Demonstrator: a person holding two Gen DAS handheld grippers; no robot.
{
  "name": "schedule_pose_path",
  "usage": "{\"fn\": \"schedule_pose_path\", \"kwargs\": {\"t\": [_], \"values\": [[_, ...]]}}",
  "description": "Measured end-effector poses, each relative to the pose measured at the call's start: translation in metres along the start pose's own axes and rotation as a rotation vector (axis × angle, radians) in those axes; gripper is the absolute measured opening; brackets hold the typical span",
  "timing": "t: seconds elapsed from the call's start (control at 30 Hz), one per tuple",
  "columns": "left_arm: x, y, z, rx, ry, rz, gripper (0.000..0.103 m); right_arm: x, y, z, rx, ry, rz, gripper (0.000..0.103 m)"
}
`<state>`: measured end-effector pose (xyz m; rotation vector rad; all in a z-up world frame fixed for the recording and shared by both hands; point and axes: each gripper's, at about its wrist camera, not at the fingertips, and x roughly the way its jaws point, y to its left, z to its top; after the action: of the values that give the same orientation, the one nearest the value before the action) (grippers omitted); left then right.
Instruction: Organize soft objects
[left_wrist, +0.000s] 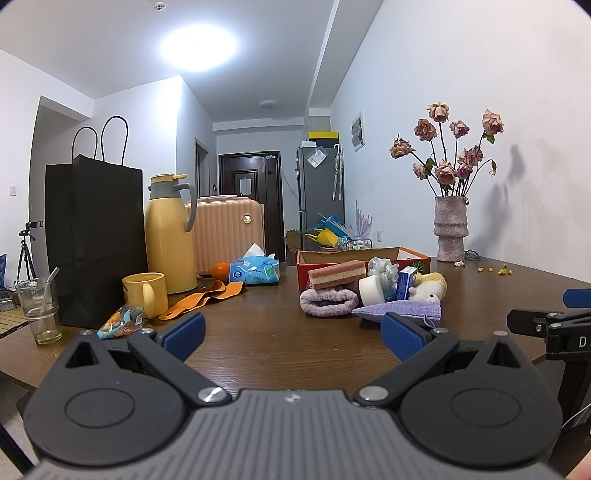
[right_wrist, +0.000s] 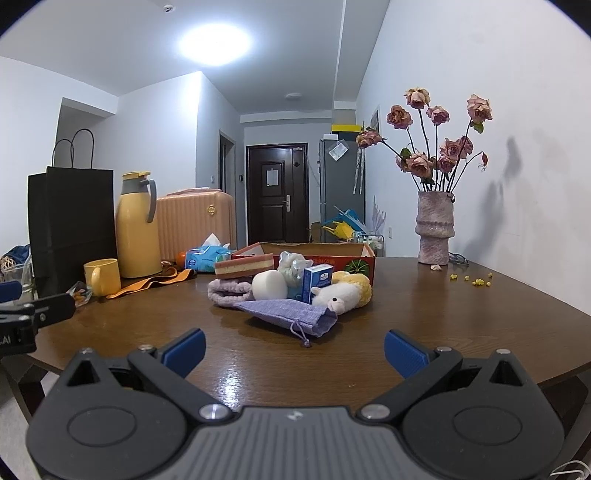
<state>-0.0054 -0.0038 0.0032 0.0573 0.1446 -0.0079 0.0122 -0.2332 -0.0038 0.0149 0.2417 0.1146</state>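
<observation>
Nothing sorted yet. Left gripper fingers wide apart, empty, low over counter. Soft pile ahead: towel roll, sponge, lilac pouch, plush sheep, all in front of red box. Right gripper likewise spread, empty.

Dark brown glossy wooden bench. Straight ahead of the right claw: lilac drawstring fabric pouch, mauve fluffy towel roll, white-and-yellow plush sheep, red open cardboard box behind them. Ahead-left of the left claw: yellow ceramic mug, yellow thermos jug, black paper bag, orange leather strap, blue tissue pack, clear glass. Far right of both claws: pink stone vase, yellow crumbs.
</observation>
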Motion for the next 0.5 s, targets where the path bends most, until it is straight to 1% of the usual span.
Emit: {"fn": "schedule_pose_path", "kwargs": {"t": [0.5], "values": [[-0.0004, 0.0005, 0.0010, 0.002, 0.000, -0.002, 0.103, 0.0012, 0.0000, -0.0002, -0.002, 0.003, 0.010, 0.103]]}}
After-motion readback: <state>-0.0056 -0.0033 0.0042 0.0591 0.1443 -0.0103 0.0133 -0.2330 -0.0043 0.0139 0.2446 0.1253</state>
